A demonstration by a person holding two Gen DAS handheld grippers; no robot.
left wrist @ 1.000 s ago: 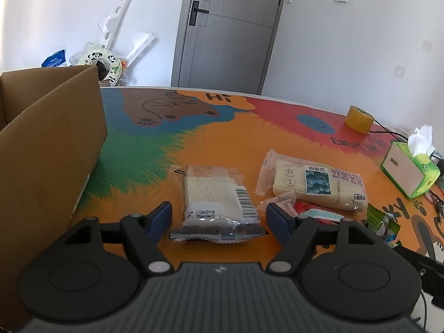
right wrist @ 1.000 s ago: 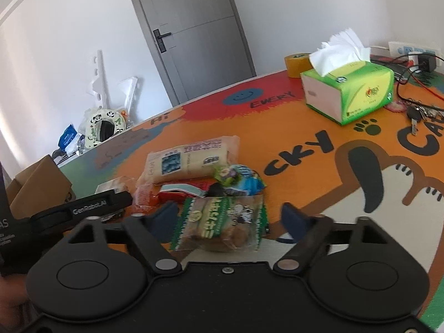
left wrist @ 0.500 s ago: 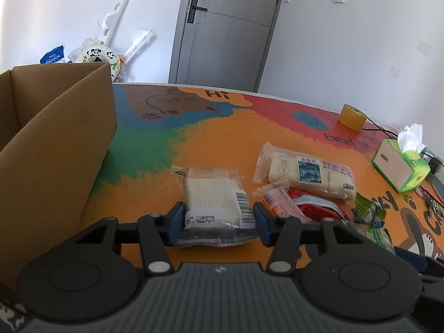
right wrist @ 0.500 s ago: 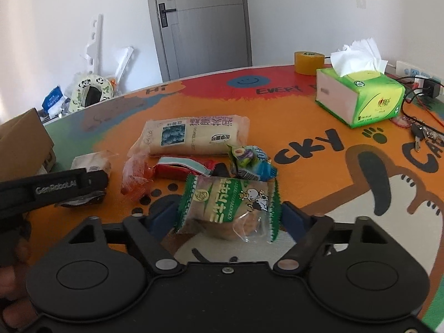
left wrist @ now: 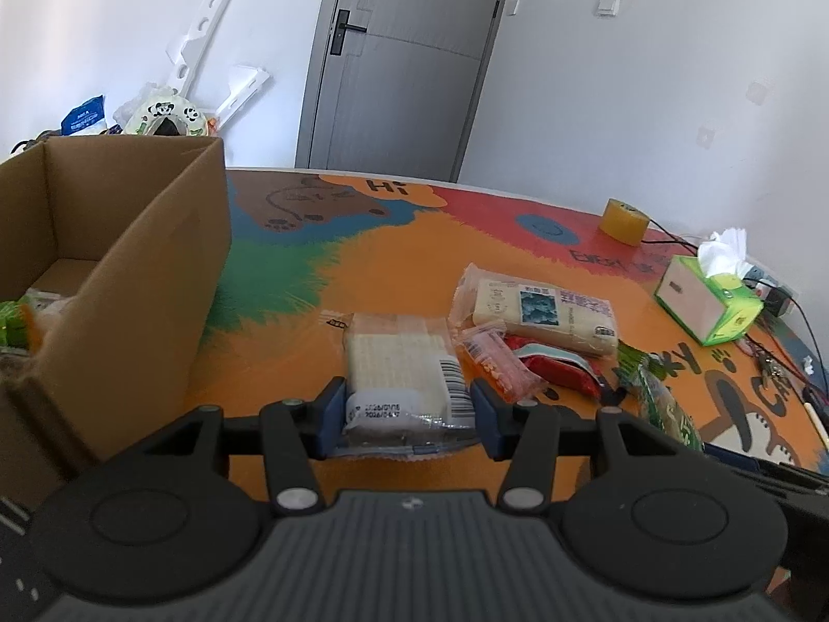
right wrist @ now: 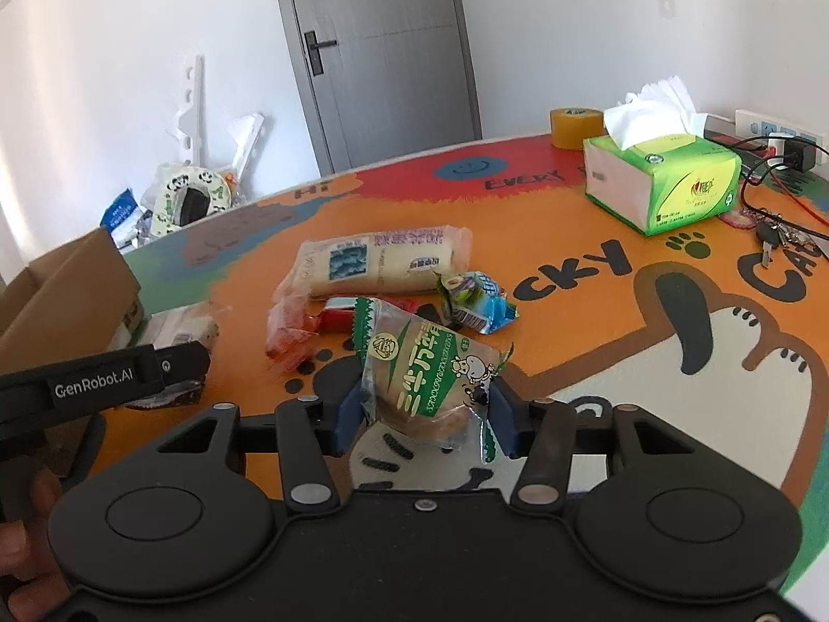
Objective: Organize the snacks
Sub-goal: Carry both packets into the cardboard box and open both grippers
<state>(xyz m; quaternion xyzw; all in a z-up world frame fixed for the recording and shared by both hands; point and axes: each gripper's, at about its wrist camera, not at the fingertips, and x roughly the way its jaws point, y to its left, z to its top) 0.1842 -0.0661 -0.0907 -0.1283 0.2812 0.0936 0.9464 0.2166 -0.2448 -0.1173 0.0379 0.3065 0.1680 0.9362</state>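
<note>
A cardboard box [left wrist: 155, 264] stands open at the left of a brightly painted table [left wrist: 394, 259], some packets already lying in its bottom. Just right of the box, the left gripper [left wrist: 409, 414] has closed its blue pads on the near end of a clear-wrapped pack of pale wafers [left wrist: 401, 363], which lies flat on the orange paint; its jaws have just been closing, with the pack between them. Right of the box again lies the loose heap of snacks: a small orange packet [left wrist: 492, 363], a red packet [left wrist: 554, 368] and, behind them, a long white pack with a blue picture [left wrist: 544, 311]. A blue-and-green sweet wrapper [right wrist: 476, 300] sits at the heap's right edge, seen from the right wrist. Nearer the camera than the heap, the right gripper [right wrist: 425, 414] pinches a green-and-white bun packet [right wrist: 425, 368], tilted with its far end raised off the table; these jaws too have just been closing on it. From that view the left gripper's black arm, lettered GenRobot.AI, reaches in beside the box, part of a hand [right wrist: 20, 544] showing beneath it. Far right of the box, a green tissue box [right wrist: 663, 181] and a roll of yellow tape [right wrist: 575, 127] stand near the wall, with cables and keys [right wrist: 772, 238] beyond.
</note>
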